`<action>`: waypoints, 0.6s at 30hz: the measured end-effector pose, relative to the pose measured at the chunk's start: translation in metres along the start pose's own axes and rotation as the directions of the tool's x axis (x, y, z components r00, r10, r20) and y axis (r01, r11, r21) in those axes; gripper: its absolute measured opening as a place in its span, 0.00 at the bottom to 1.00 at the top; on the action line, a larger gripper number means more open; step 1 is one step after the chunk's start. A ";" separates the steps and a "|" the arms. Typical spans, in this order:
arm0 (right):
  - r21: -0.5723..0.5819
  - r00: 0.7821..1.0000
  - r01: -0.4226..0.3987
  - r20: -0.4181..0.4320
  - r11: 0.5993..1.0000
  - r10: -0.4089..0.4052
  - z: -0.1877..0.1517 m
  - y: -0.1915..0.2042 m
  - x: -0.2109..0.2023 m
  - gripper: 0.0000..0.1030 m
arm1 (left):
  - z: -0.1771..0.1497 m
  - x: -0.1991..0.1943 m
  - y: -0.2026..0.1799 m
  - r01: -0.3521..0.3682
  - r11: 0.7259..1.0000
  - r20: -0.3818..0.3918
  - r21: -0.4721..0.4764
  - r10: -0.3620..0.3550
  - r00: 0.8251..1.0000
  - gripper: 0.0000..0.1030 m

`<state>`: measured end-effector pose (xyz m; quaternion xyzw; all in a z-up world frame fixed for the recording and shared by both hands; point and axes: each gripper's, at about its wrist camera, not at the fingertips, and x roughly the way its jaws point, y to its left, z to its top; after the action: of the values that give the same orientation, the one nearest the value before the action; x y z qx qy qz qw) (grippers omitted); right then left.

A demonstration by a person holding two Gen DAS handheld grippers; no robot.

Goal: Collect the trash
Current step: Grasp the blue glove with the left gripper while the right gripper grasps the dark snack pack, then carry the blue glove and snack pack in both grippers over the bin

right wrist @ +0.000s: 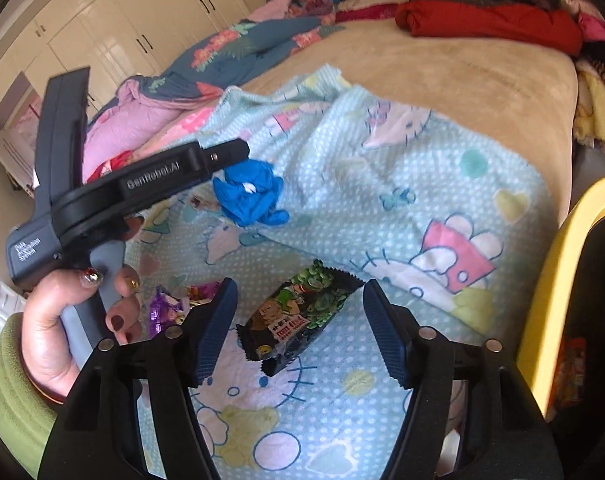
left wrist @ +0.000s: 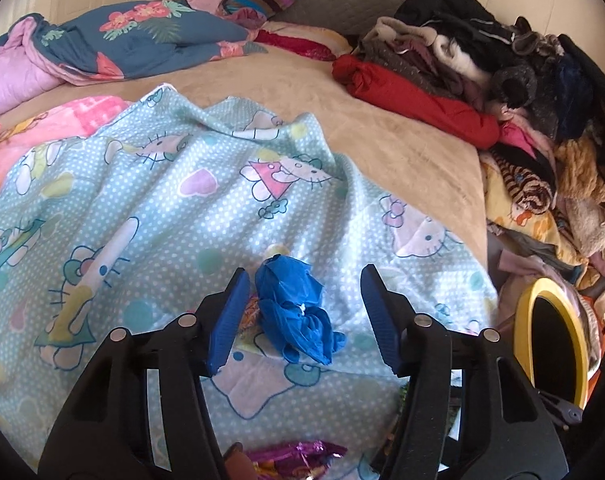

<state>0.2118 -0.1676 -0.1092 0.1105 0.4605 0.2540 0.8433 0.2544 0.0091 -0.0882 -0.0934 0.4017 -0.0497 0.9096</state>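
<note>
A crumpled blue plastic wad [left wrist: 296, 308] lies on the light-blue cartoon-cat blanket [left wrist: 162, 208]. My left gripper [left wrist: 304, 320] is open, its jaws on either side of the wad. The wad also shows in the right wrist view [right wrist: 250, 194], under the tip of the left gripper's body [right wrist: 150, 184]. My right gripper [right wrist: 300, 330] is open around a dark green snack wrapper [right wrist: 298, 316] lying flat on the blanket. A purple foil wrapper [right wrist: 170, 308] lies left of it; it also shows in the left wrist view [left wrist: 294, 454]. A yellow-rimmed bin [left wrist: 554, 344] stands at the right.
The bin's yellow rim also shows in the right wrist view [right wrist: 558, 288], by the bed's edge. A pile of clothes [left wrist: 502, 92] covers the bed's right side. A flowered blue quilt [left wrist: 142, 40] lies at the far left. White wardrobes [right wrist: 114, 36] stand behind.
</note>
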 end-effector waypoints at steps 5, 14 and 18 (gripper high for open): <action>0.080 0.997 -0.063 -0.035 0.995 0.066 -0.004 -0.010 0.011 0.30 | 0.002 0.012 0.003 -0.023 1.000 -0.029 -0.008 0.023 0.999 0.41; 0.068 0.995 -0.095 -0.016 0.993 0.097 -0.006 -0.008 -0.007 0.10 | -0.002 0.013 0.001 -0.016 1.000 -0.058 -0.005 0.016 0.998 0.08; 0.076 0.994 -0.110 0.007 0.991 0.110 -0.005 -0.010 -0.018 0.10 | -0.003 -0.005 -0.005 0.043 0.999 -0.024 -0.007 -0.043 0.999 0.06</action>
<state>0.2028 -0.1860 -0.1040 0.1680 0.4618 0.2821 0.8240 0.2488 0.0048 -0.0861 -0.1042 0.4106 -0.0690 0.9032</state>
